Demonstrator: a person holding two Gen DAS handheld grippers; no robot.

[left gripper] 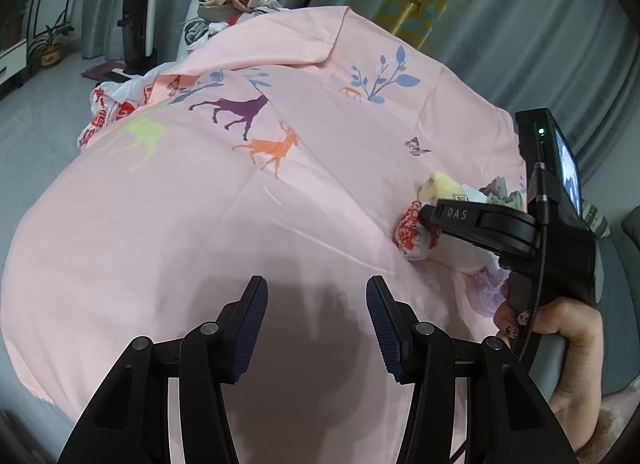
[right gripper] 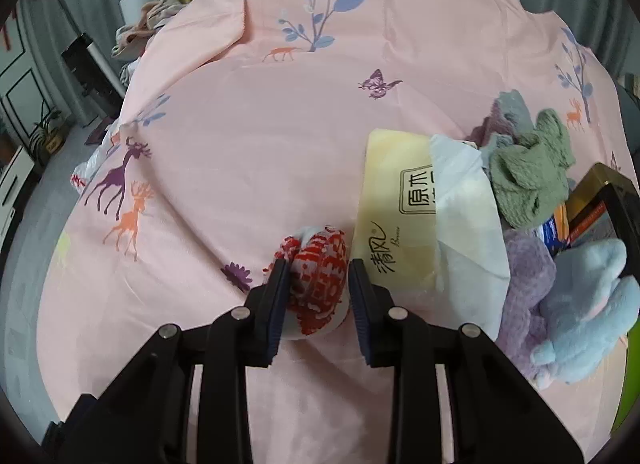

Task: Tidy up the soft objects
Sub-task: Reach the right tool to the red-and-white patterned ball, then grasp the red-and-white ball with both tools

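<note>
Right wrist | right gripper (right gripper: 318,276) clamped on red-white bundle (right gripper: 318,284) | left gripper (left gripper: 316,328) parted, empty

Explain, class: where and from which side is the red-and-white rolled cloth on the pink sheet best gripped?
Grip the red-and-white rolled cloth across its rounded middle, coming from above and the near side. It lies as a compact bundle on the pink sheet, with the tissue pack close on its right, so the jaws should straddle its short width, as the right gripper does.
</note>
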